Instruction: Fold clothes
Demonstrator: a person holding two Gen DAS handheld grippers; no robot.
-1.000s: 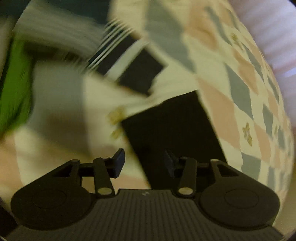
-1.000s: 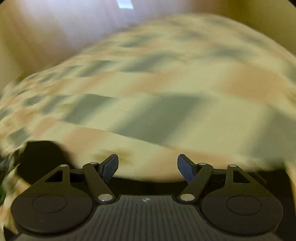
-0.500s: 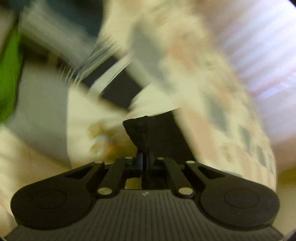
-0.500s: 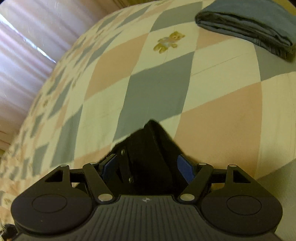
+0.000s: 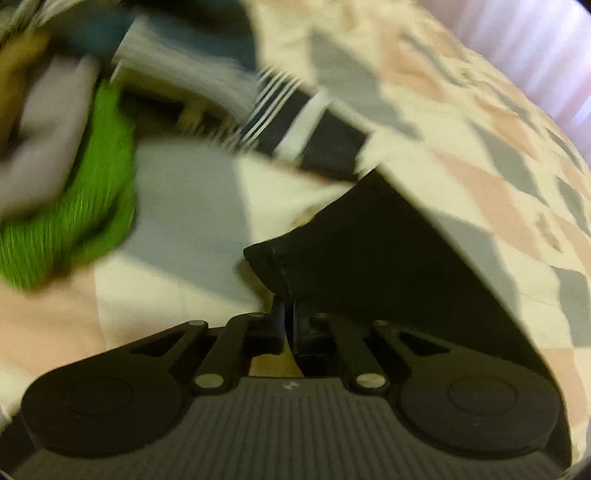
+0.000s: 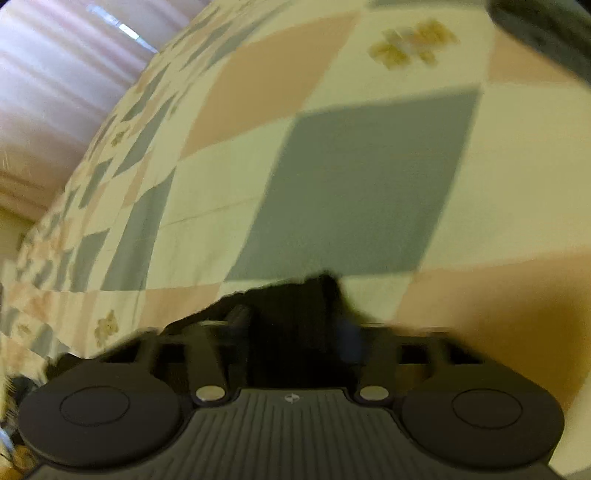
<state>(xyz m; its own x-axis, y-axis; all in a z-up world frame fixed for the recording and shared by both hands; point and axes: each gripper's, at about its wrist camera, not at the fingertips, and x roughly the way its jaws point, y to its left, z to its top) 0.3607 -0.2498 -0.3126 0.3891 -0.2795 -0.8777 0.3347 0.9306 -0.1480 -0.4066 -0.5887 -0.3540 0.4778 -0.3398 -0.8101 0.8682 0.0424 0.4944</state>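
Observation:
A black garment (image 5: 369,266) lies on the checked quilt (image 5: 461,155). My left gripper (image 5: 288,314) is shut on its hemmed corner, which stands up just above the jaws. In the right wrist view, another bunched part of the black garment (image 6: 295,299) sits between the fingers of my right gripper (image 6: 295,328). Those jaws are closing, and the blur hides whether the pads press the cloth. The rest of the garment is hidden below the grippers.
A green garment (image 5: 74,221) and a dark striped one (image 5: 295,122) lie in a pile at the left view's upper left. A folded grey cloth (image 6: 546,29) rests on the quilt (image 6: 369,177) at the far right. Pale curtains (image 6: 55,74) hang behind the bed.
My left gripper went from open to shut on the garment's corner and lifted it. My right gripper swung down over the other part of the black cloth and its jaws have narrowed.

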